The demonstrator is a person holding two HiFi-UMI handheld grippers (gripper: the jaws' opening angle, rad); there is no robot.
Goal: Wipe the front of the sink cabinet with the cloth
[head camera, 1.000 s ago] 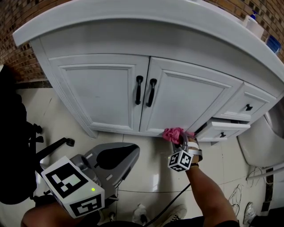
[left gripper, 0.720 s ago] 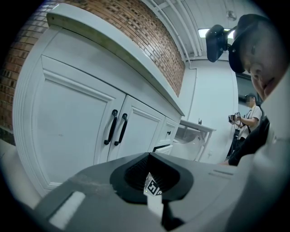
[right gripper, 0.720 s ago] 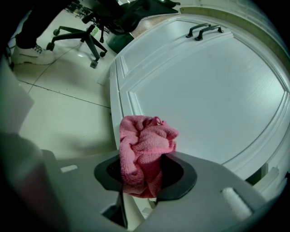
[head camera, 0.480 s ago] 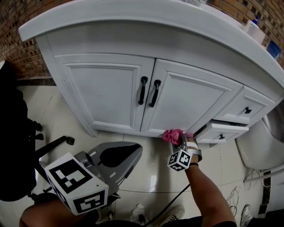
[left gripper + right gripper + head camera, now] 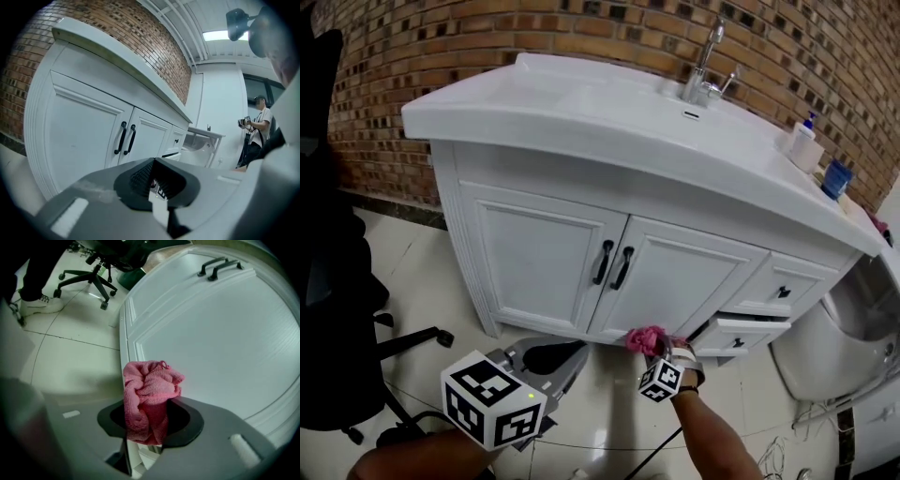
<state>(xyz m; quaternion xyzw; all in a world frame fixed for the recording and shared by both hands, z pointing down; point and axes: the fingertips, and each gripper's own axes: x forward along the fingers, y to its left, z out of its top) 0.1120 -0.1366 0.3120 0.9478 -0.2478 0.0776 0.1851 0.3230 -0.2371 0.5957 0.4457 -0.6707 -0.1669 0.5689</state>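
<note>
Cloth [image 5: 151,385] bunched, clamped in right tool [image 5: 150,420], at bottom edge of right door [image 5: 220,348]. Left tool [image 5: 157,187] closed, empty, idle. Sink cabinet [image 5: 534,262] wipe looks mid-pass; next: sweep up door, keep contact.

Two white panelled cabinet doors [image 5: 539,262] [image 5: 680,286] are carrying two black bar handles [image 5: 602,262] [image 5: 622,268]; two white knobbed drawers [image 5: 769,295] [image 5: 752,333] are sitting at three o'clock. One chrome faucet [image 5: 705,70], one white pump bottle [image 5: 804,142] and one blue cup [image 5: 836,178] are standing at one o'clock; one pink terry cloth [image 5: 645,339] is showing.
</note>
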